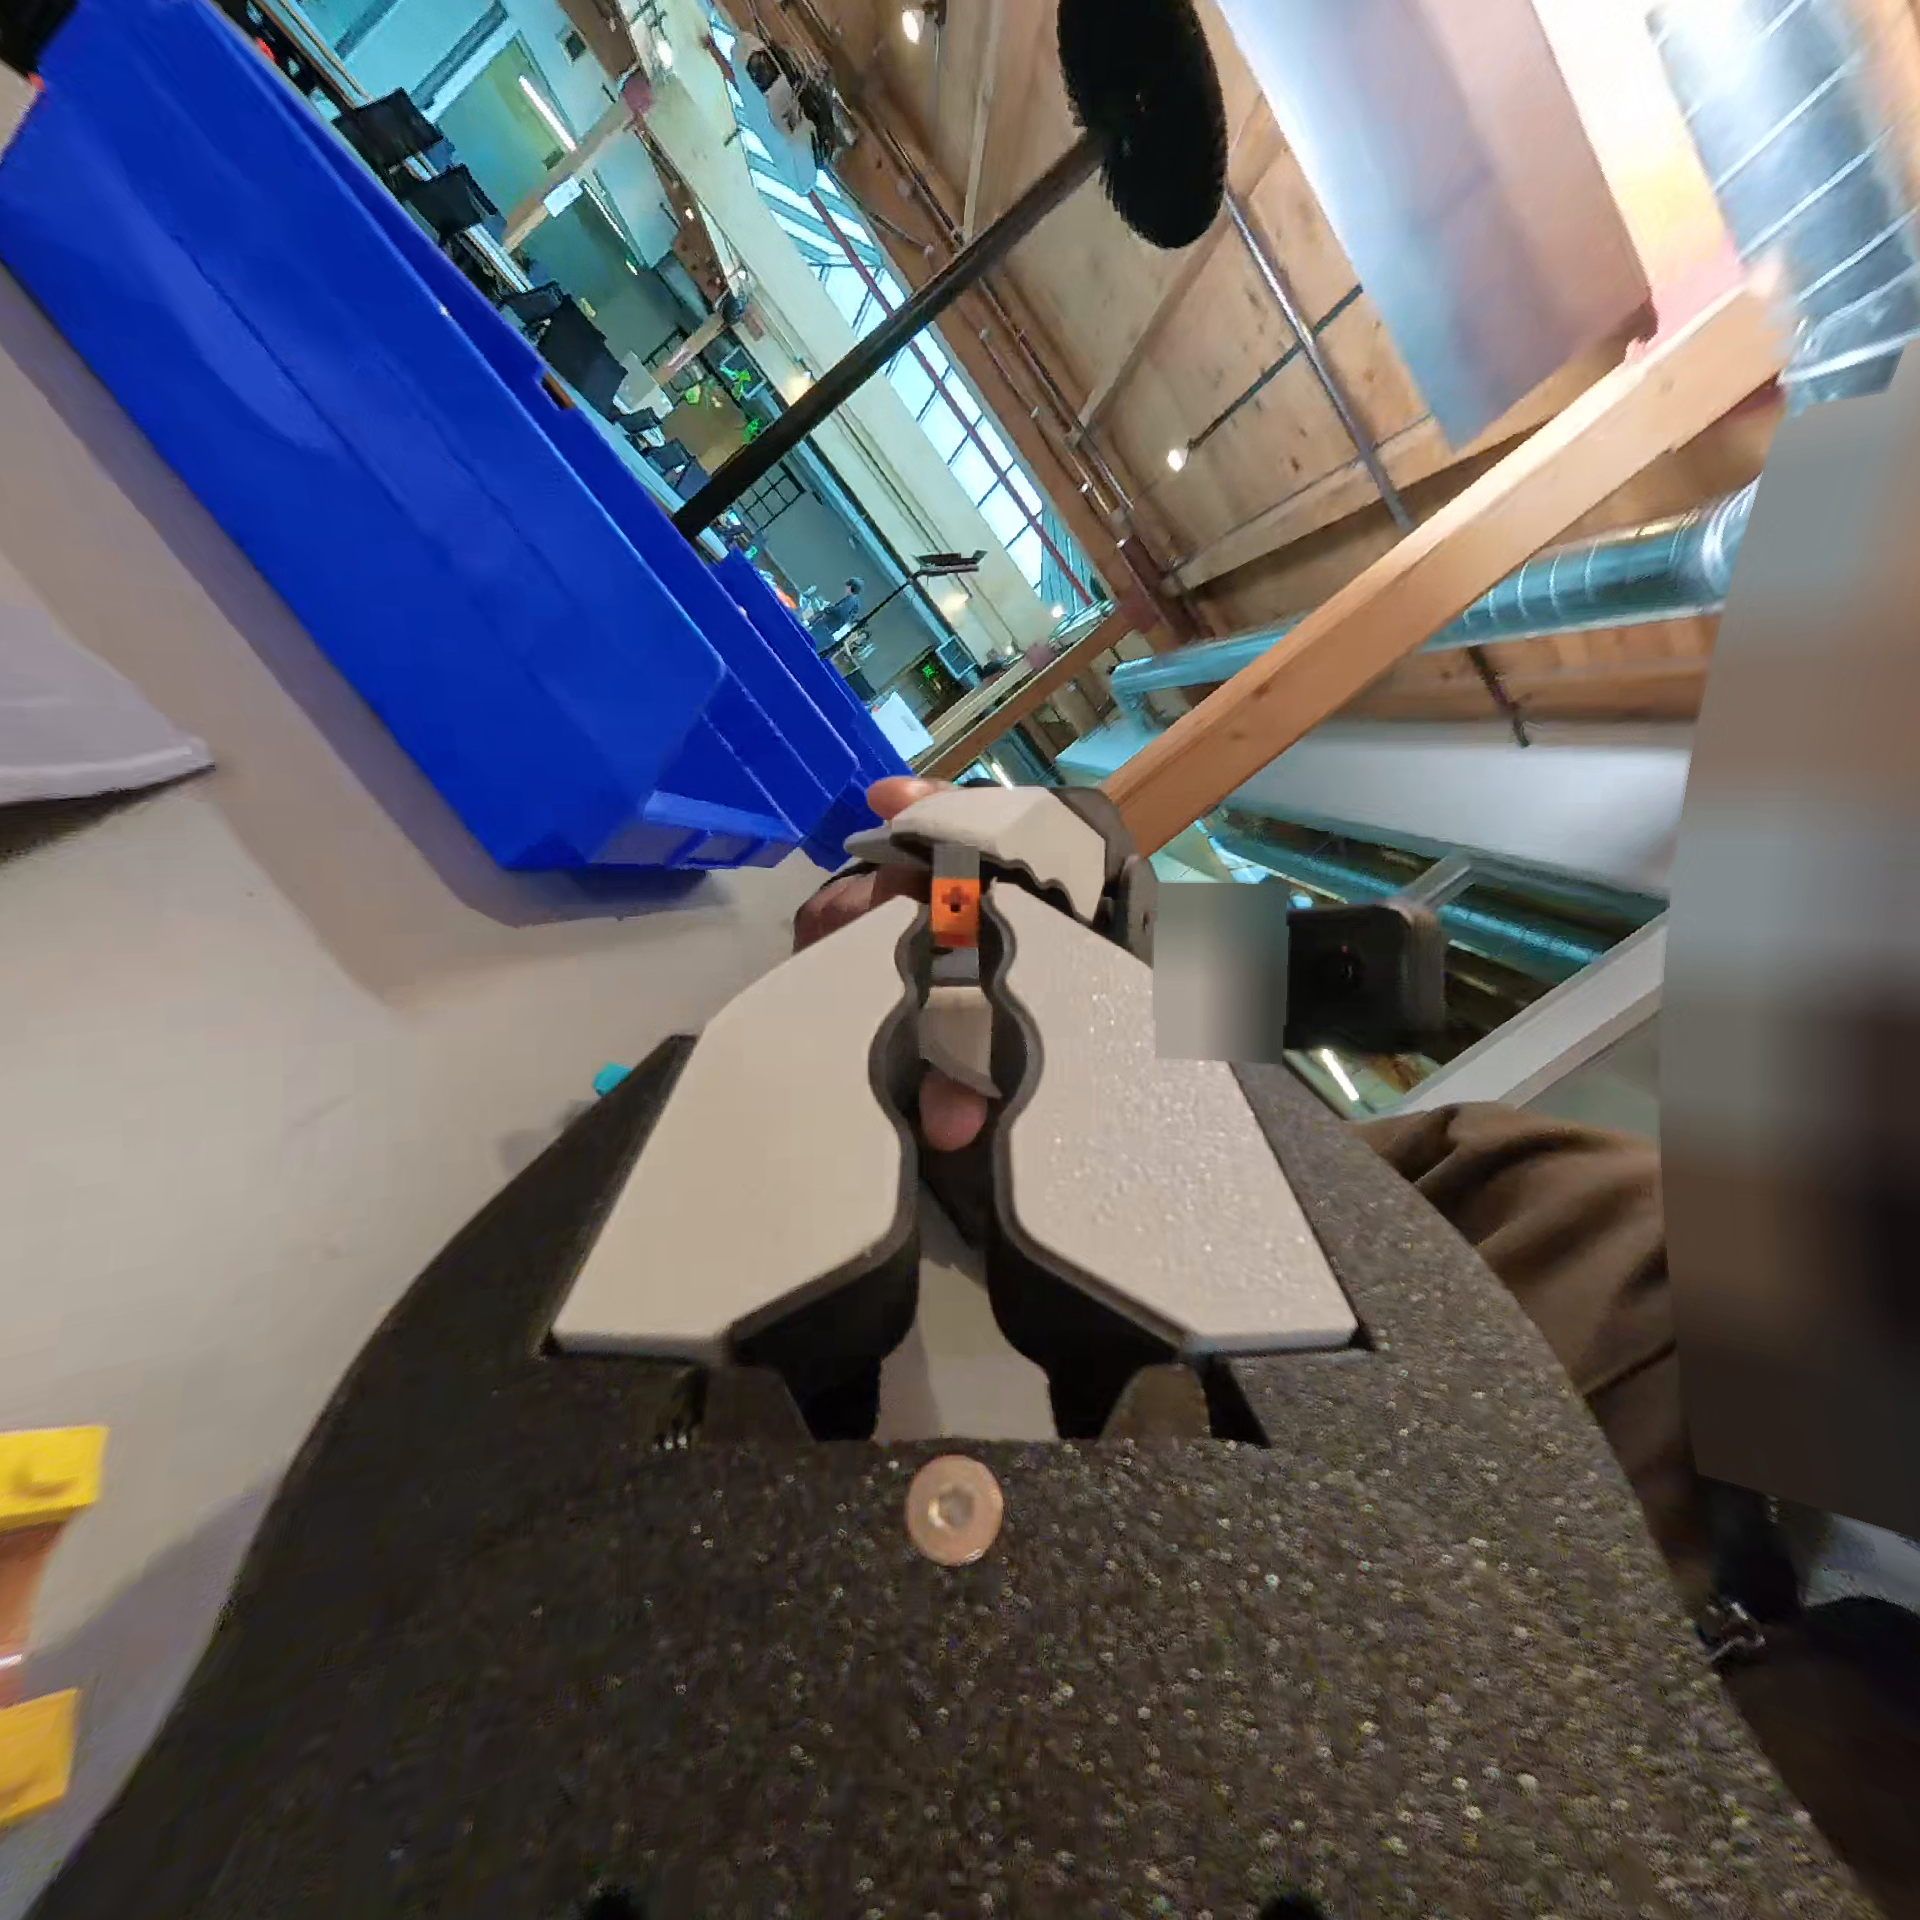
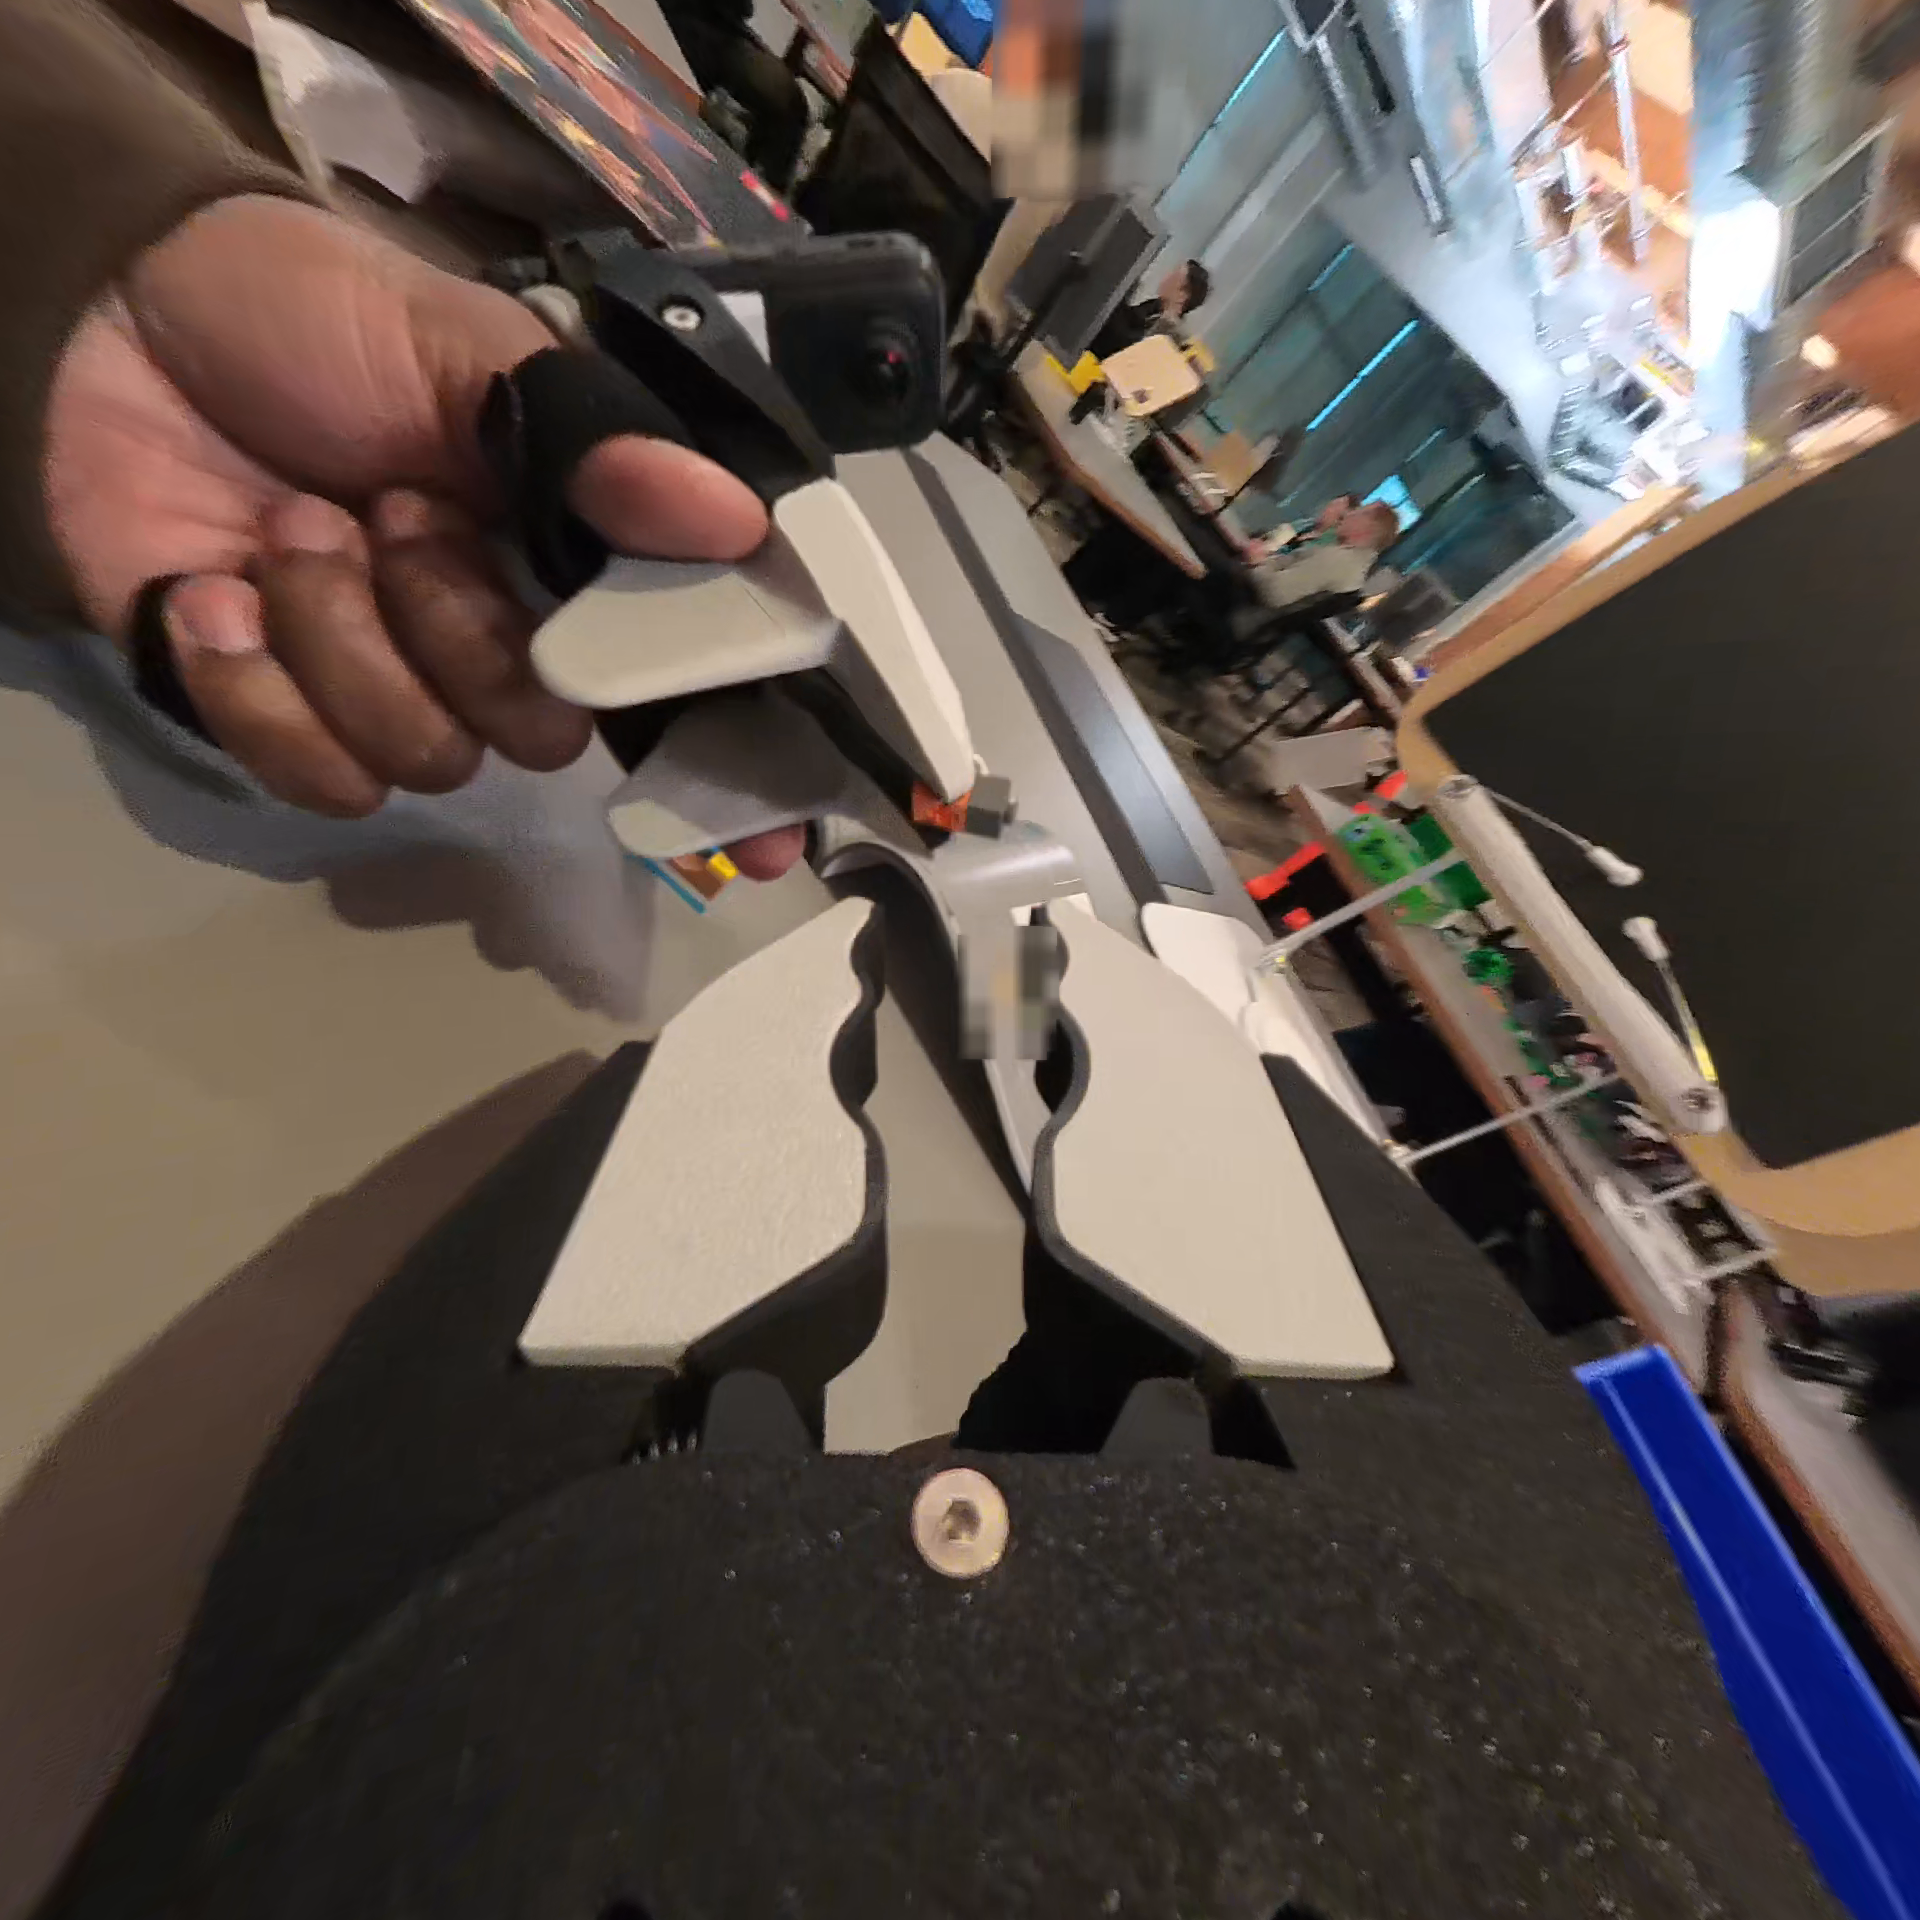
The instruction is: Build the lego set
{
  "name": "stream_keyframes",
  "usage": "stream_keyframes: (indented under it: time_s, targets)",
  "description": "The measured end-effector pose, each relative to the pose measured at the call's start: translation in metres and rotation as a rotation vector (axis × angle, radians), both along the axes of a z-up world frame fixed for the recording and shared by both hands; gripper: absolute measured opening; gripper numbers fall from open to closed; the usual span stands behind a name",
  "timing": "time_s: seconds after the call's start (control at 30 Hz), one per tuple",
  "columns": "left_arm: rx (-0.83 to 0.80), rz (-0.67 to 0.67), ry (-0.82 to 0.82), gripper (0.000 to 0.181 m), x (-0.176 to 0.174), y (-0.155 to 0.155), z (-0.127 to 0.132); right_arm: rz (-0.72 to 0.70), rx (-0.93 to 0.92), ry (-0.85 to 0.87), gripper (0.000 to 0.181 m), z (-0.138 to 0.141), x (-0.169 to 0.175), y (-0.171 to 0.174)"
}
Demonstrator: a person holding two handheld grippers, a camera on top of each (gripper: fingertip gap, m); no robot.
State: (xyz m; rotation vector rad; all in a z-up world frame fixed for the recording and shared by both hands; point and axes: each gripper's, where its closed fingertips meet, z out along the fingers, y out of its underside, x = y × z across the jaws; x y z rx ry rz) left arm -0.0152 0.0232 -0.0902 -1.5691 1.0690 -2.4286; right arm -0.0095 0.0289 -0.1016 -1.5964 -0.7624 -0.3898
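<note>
In the left wrist view my left gripper (image 1: pixel 954 930) is shut on a small orange-and-grey lego piece (image 1: pixel 954 909), held at its fingertips above the table. My right gripper faces it from beyond. One of its fingers (image 1: pixel 987 836) is above the piece, and the other shows through the gap below. In the right wrist view my right gripper (image 2: pixel 966 925) is open and empty. Just past its tips, the left gripper (image 2: pixel 935 805) holds the same lego piece (image 2: pixel 961 810), with a hand (image 2: pixel 312 499) on its handle.
Blue bins (image 1: pixel 364 468) stand on the grey table (image 1: pixel 156 1039) to the left, and a bin edge (image 2: pixel 1745 1610) shows at the right. Yellow lego pieces (image 1: pixel 42 1475) lie at the lower left, with a teal piece (image 1: pixel 613 1075) nearby. A small multicoloured piece (image 2: pixel 701 873) shows under the hand. Both grippers' tips are close together, under 4 cm apart.
</note>
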Motion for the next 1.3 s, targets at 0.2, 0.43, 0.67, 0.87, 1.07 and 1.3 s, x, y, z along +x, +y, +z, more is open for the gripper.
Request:
stream_keyframes:
  time_s: [0.2, 0.43, 0.67, 0.87, 1.07, 1.3]
  targets:
    - [-0.058, -0.014, 0.008, 0.008, 0.001, -0.007, -0.001, -0.02, 0.039, -0.018, 0.027, 0.002, -0.003, 0.001]
    - [-0.065, 0.003, 0.035, 0.008, 0.005, -0.007, -0.009, -0.009, 0.027, 0.022, 0.023, 0.002, -0.005, 0.0]
    - [-0.076, -0.004, 0.032, 0.008, 0.005, -0.01, -0.01, -0.008, 0.017, 0.039, 0.02, 0.0, -0.007, 0.0]
    - [-0.042, -0.044, 0.033, 0.009, 0.004, -0.013, -0.01, 0.053, -0.031, 0.121, 0.018, 0.0, -0.008, -0.003]
    - [0.037, -0.077, 0.063, 0.021, 0.002, -0.012, -0.012, 0.157, -0.113, 0.151, 0.018, -0.005, -0.014, -0.01]
    - [0.112, -0.178, 0.15, 0.021, -0.005, -0.023, -0.021, 0.224, -0.176, 0.082, 0.018, -0.011, -0.018, -0.018]
